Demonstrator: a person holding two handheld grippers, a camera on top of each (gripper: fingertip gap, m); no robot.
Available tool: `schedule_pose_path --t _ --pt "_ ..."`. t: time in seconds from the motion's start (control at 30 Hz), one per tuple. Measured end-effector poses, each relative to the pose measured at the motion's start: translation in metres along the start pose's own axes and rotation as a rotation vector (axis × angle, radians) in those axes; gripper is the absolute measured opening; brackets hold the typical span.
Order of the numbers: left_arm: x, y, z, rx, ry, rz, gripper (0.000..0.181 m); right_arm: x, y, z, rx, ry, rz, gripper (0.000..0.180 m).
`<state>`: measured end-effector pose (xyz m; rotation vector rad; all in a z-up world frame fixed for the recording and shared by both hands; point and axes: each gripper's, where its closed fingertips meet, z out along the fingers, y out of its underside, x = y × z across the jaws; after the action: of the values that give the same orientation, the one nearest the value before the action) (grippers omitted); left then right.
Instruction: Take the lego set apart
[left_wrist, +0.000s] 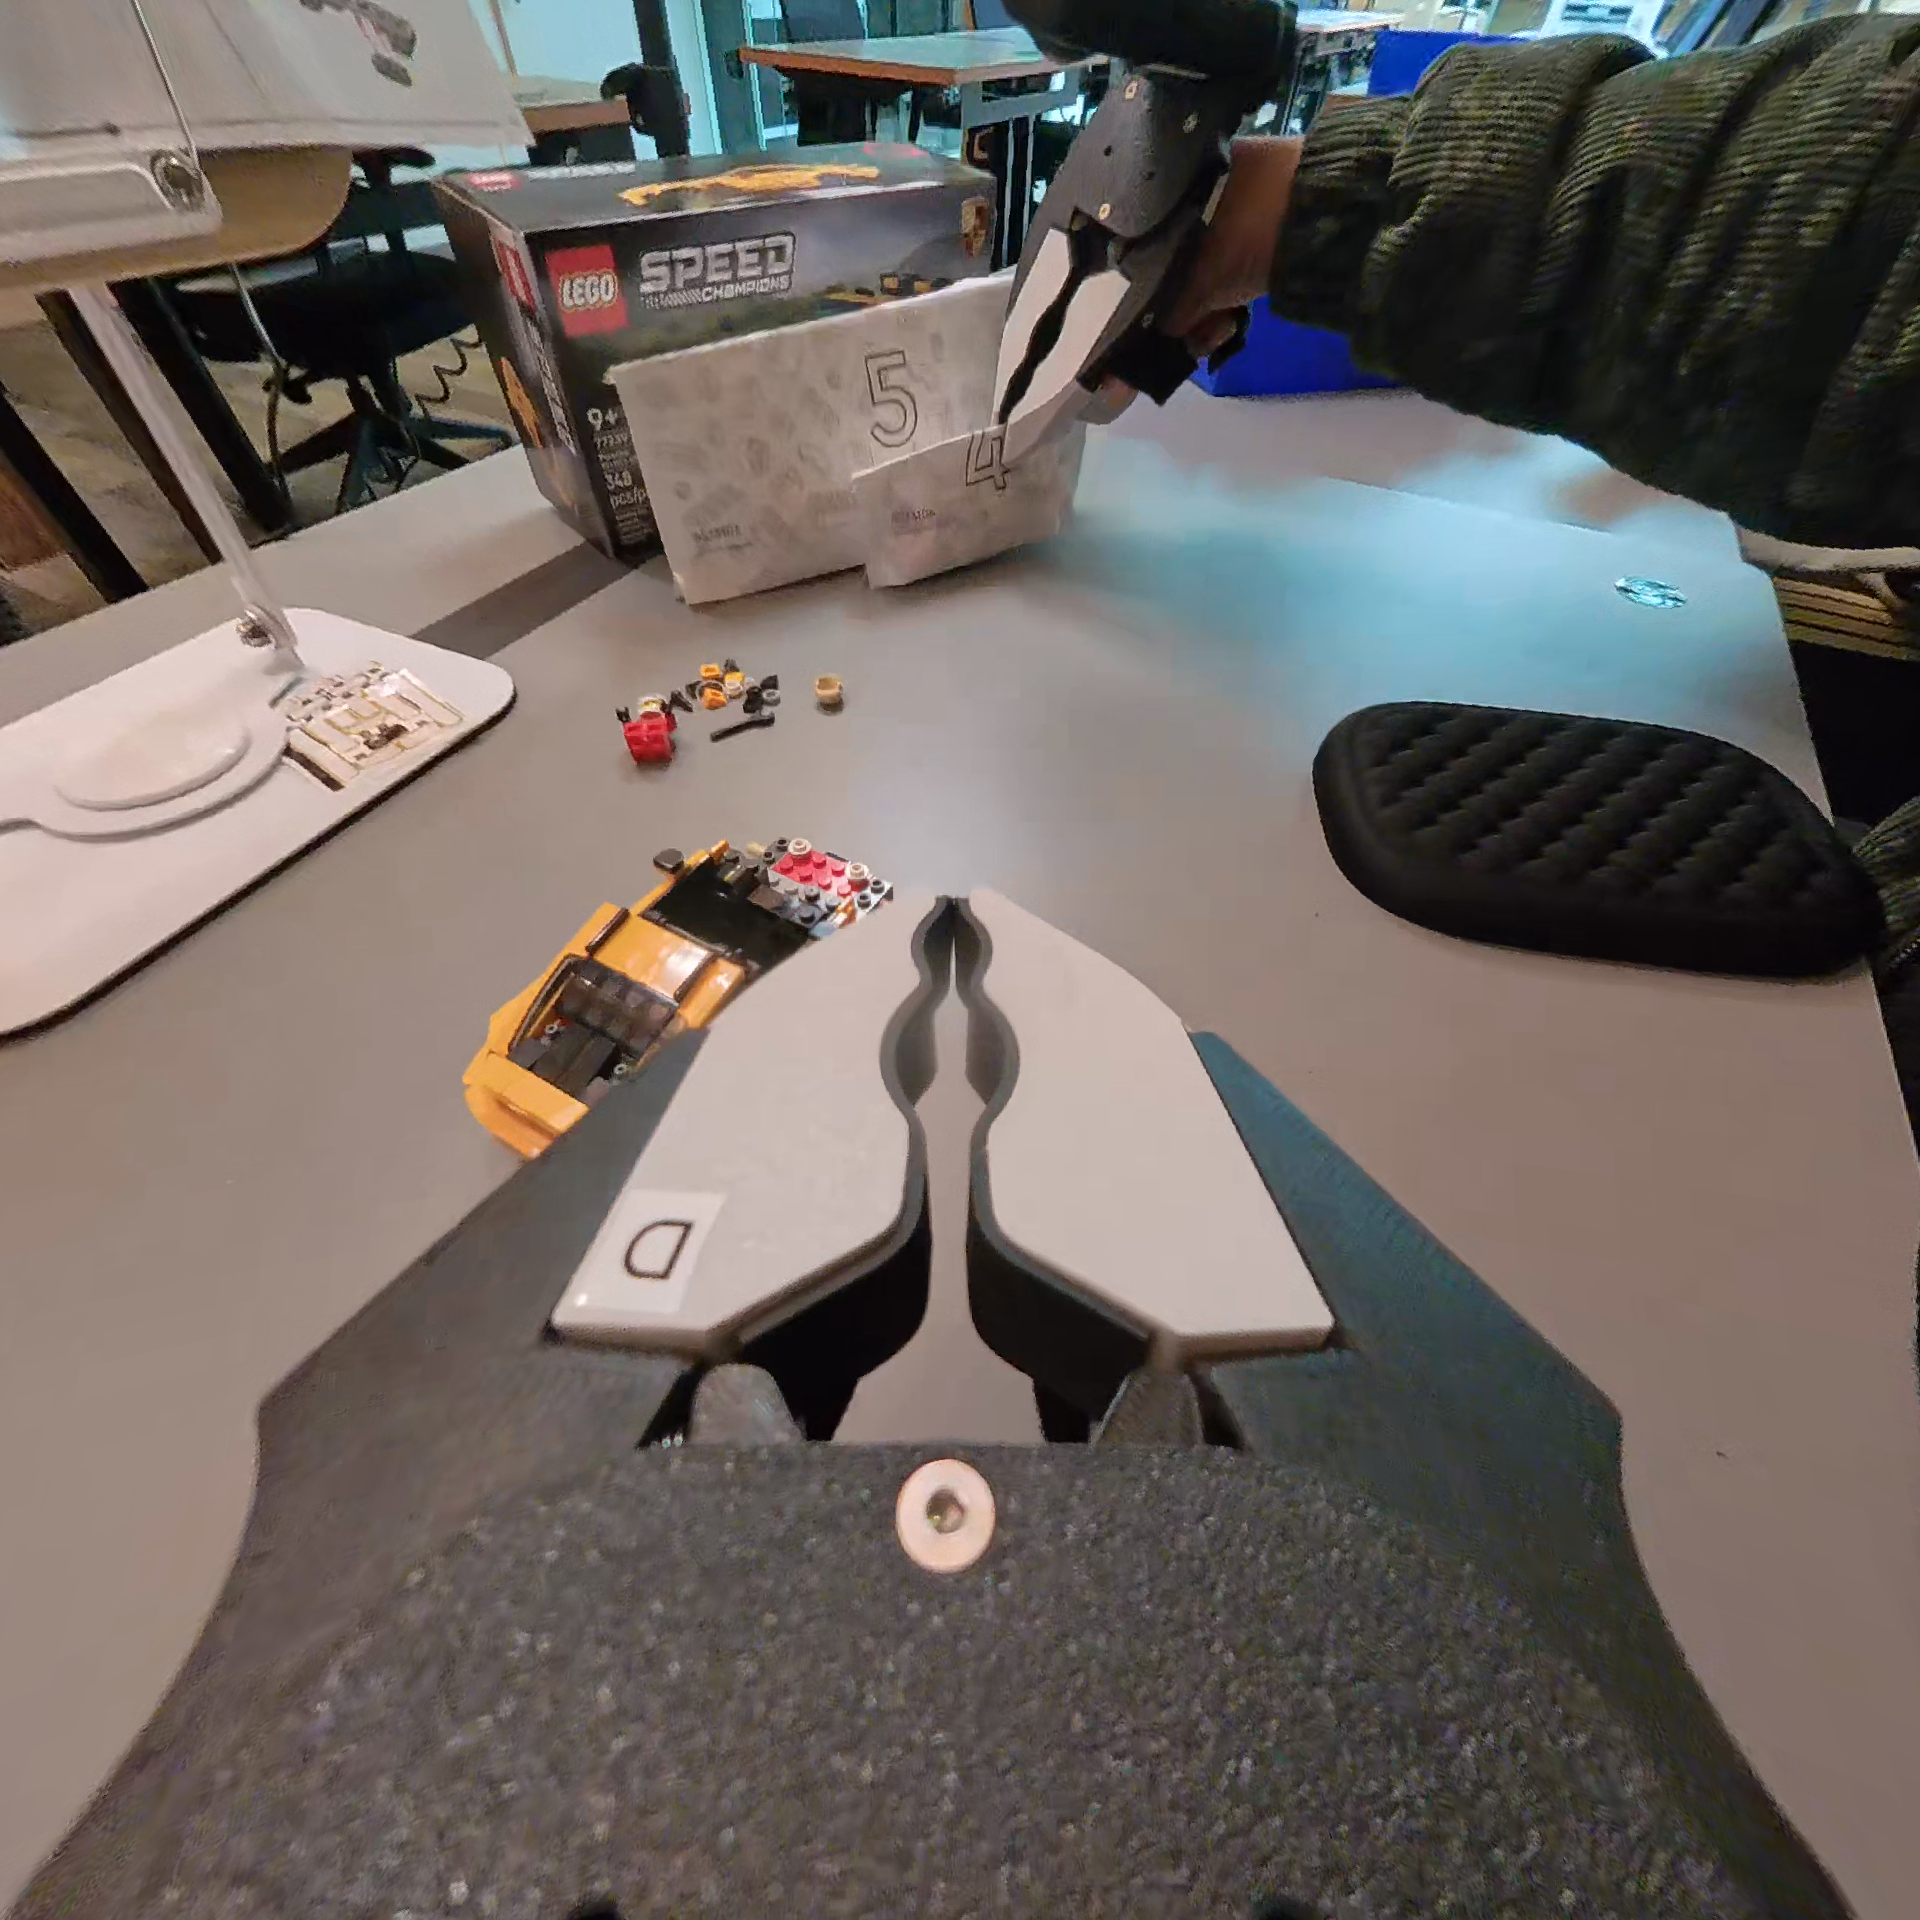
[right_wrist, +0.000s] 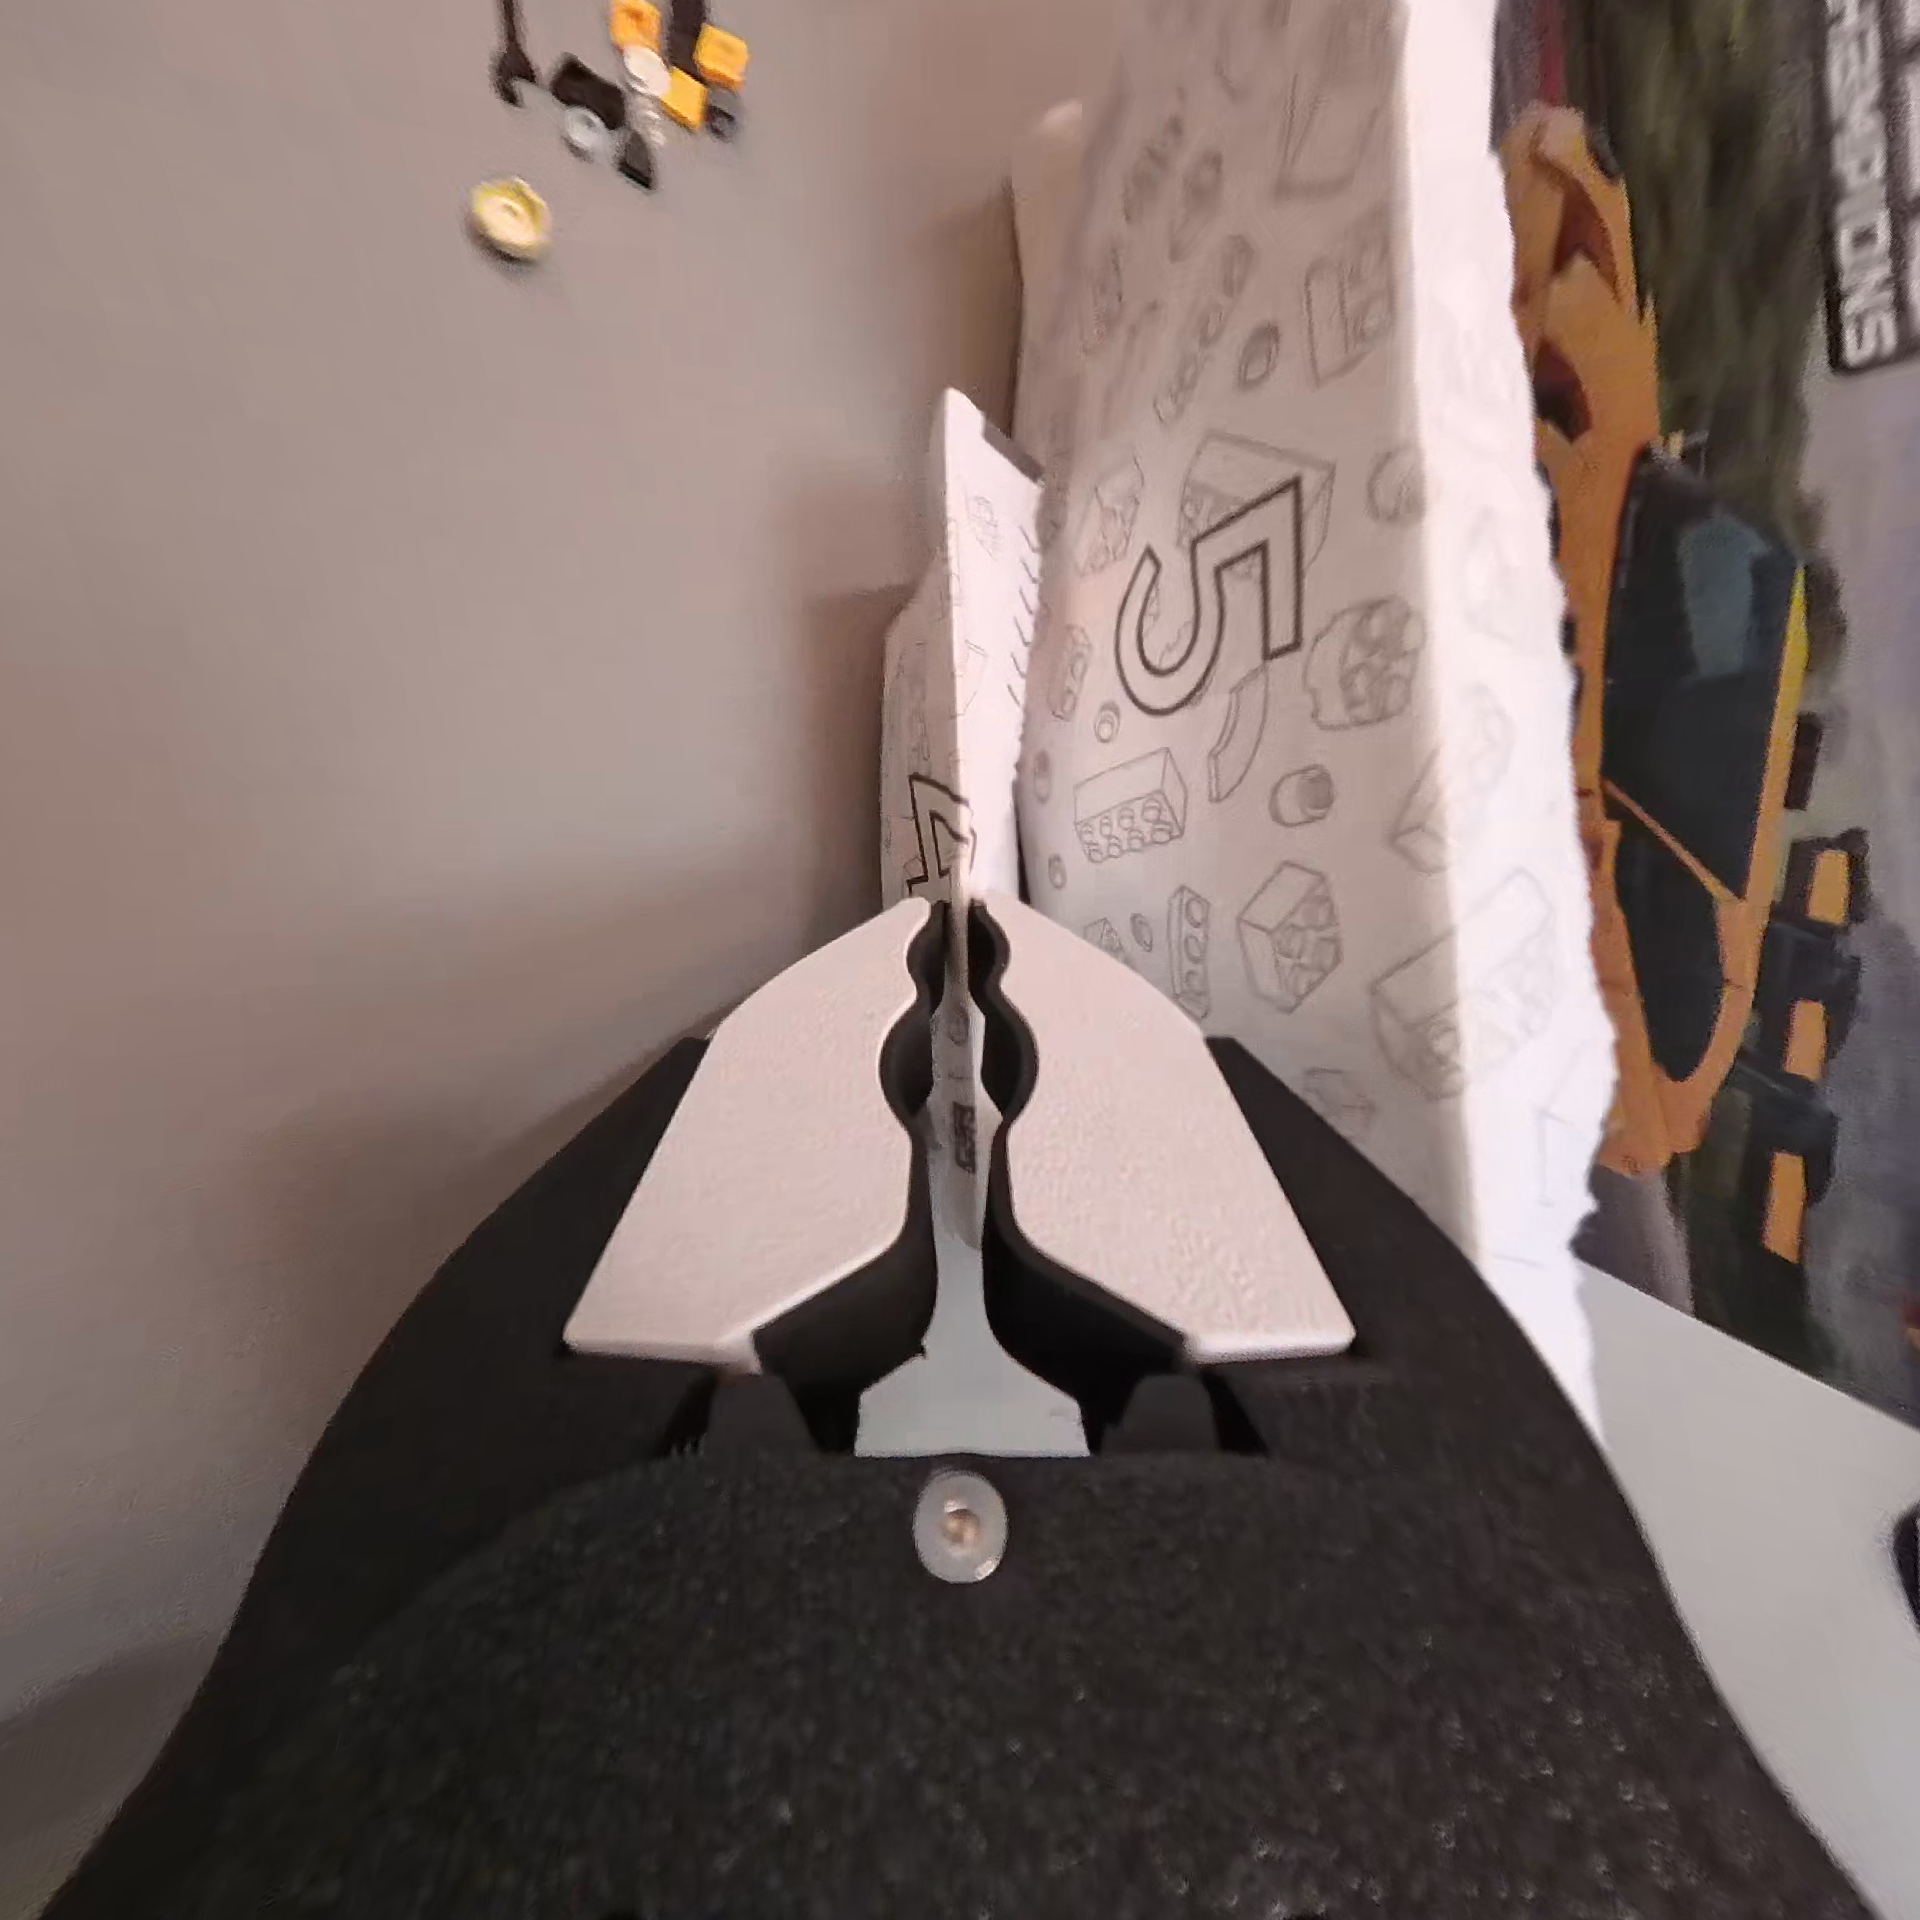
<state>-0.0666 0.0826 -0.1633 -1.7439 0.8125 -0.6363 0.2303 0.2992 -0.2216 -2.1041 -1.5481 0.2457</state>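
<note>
A partly dismantled orange and black lego car (left_wrist: 644, 977) lies on the grey table (left_wrist: 1195, 748), just left of my left gripper (left_wrist: 954, 906), which is shut and empty. Several loose small pieces (left_wrist: 707, 698) lie farther back; they also show in the right wrist view (right_wrist: 634, 83). My right gripper (right_wrist: 954, 914) is shut on the top edge of the small white paper bag (right_wrist: 935, 748) that leans against a larger white paper bag (right_wrist: 1299, 675). In the left wrist view the right gripper (left_wrist: 1013, 421) pinches that small bag (left_wrist: 966, 509) from above.
The lego set box (left_wrist: 665, 301) stands behind the bags. A white lamp base (left_wrist: 187, 769) sits at the left. A black padded rest (left_wrist: 1579, 831) lies at the right. A person's green sleeve (left_wrist: 1610, 260) reaches in from the right. The tips of one gripper are about 40 cm away from the tips of the other. About 25 cm separates my left fingertips from the black padded rest (left_wrist: 1579, 831).
</note>
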Motion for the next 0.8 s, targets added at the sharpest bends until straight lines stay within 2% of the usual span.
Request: schedule_pose_path --t 0.03,0.23,0.4,0.57,0.73,0.8 --pt "0.000 0.001 0.001 -0.004 0.002 -0.001 0.000 0.004 0.001 0.003 0.000 0.005 0.015 0.004" --pt "0.001 0.009 0.005 -0.035 0.000 0.016 0.002 0.016 0.002 -0.002 0.002 0.084 0.034 0.017" --pt "-0.006 0.007 0.002 -0.019 -0.031 -0.009 0.000 0.002 -0.022 -0.027 0.104 0.157 0.022 0.021" --pt "-0.021 0.003 -0.002 0.017 -0.110 -0.059 0.000 -0.040 -0.074 -0.053 0.326 0.224 0.057 0.022" --pt "-0.032 -0.002 -0.009 0.057 -0.176 -0.098 0.000 -0.103 -0.119 -0.065 0.555 0.221 0.176 0.002" --pt "-0.034 -0.005 -0.013 0.068 -0.205 -0.093 0.000 -0.129 -0.129 -0.064 0.618 0.221 0.237 0.000"
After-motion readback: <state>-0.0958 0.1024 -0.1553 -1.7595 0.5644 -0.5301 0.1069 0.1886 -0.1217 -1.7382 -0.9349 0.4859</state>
